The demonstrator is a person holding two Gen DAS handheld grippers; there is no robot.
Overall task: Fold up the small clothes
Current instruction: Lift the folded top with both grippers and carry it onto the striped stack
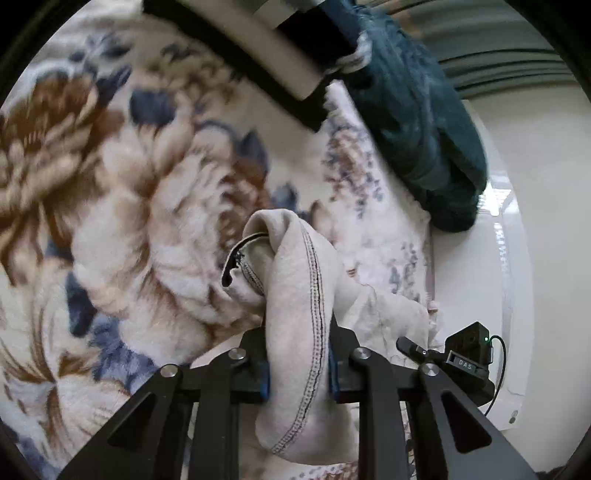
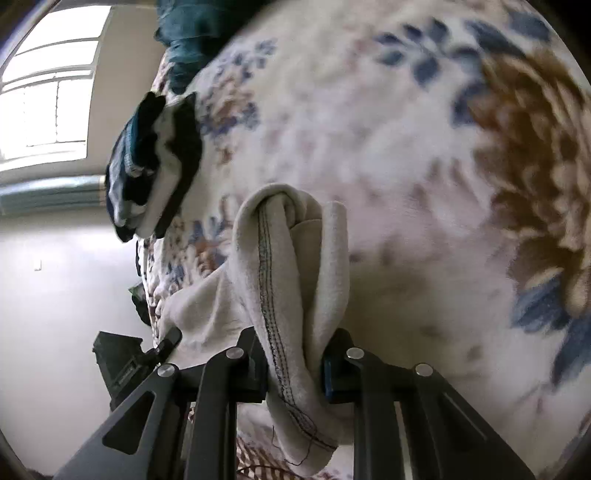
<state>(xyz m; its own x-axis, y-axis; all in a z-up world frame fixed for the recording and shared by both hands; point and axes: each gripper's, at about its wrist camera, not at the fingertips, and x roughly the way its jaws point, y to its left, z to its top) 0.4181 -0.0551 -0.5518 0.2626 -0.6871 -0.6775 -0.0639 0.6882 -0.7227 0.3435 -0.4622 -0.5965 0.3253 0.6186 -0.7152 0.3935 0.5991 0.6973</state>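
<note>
A small cream garment (image 1: 303, 295) with dark stitched seams and a zipper is bunched between the jaws of my left gripper (image 1: 299, 369), which is shut on it above a floral blanket (image 1: 129, 221). My right gripper (image 2: 295, 365) is shut on another stitched edge of the same cream garment (image 2: 291, 266). The cloth hangs in folds over both grippers. The other gripper's body shows at the lower right of the left wrist view (image 1: 465, 362) and at the lower left of the right wrist view (image 2: 122, 365).
A dark teal garment (image 1: 424, 129) lies at the blanket's far edge, also in the right wrist view (image 2: 192, 33). A folded black, white and blue piece (image 2: 155, 158) lies near it. A white wall (image 1: 524, 184) and a window (image 2: 48, 85) lie beyond the bed edge.
</note>
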